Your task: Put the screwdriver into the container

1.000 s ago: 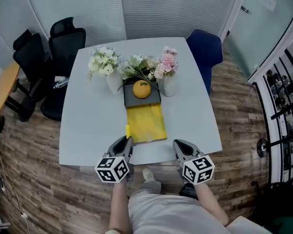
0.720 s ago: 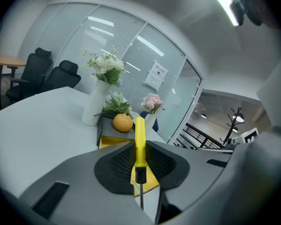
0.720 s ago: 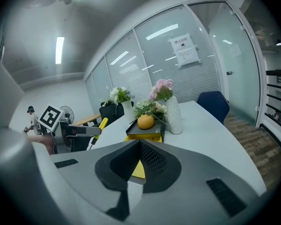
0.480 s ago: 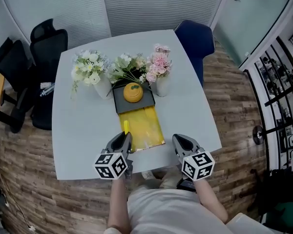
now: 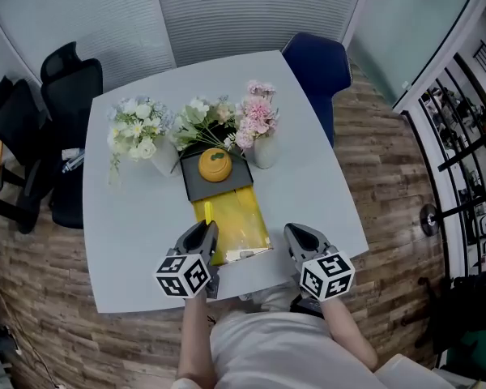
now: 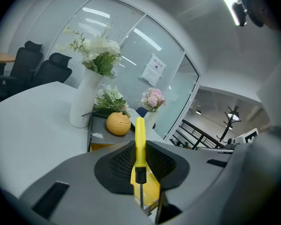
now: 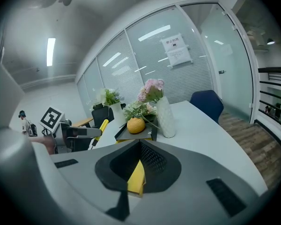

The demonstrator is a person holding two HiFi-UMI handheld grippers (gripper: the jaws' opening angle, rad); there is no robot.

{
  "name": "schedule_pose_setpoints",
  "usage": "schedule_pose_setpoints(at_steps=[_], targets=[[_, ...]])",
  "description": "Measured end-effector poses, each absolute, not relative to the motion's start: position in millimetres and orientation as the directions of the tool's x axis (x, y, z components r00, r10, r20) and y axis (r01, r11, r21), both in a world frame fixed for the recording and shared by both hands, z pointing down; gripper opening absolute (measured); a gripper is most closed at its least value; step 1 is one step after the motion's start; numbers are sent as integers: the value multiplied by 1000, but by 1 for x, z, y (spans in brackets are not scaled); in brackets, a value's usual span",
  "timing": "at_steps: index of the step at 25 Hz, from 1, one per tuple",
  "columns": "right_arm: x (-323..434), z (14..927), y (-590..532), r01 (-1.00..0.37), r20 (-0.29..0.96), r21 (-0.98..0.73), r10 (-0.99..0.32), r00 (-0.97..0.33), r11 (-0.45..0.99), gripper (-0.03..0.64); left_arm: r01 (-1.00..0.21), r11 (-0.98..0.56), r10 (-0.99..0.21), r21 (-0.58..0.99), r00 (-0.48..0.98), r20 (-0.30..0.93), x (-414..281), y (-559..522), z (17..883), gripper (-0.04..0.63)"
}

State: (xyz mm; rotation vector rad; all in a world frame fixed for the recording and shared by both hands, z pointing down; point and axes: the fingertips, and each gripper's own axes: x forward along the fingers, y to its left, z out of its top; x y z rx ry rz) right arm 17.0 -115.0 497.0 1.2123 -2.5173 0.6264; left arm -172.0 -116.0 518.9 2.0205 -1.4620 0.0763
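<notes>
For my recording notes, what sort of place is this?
Probably an office meeting room: a white table with black office chairs beside it, and glass partition walls with blinds behind.

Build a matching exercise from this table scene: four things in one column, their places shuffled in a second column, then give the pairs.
Things
1. screwdriver
2. orange round thing
3. blue chair
4. yellow container

Places
A. on the dark tray
B. at the far side of the table
C. between the jaws of the left gripper
D. on the table, right in front of the dark tray, on the person's side

Pairs: 1-C, 2-A, 3-B, 4-D
</notes>
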Motion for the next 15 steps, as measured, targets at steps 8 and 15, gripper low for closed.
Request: schedule_pose_setpoints(at_steps=[8,15], targets=[[14,501,-137,-784,423,-275,-662,-618,557,15,-884,-185,-819,430,380,429,-172,-137,526,66],[18,514,-146,-787,450,-282,-649,-613,549,15,-878,-178,-794,443,395,462,-166,-144,544,66]])
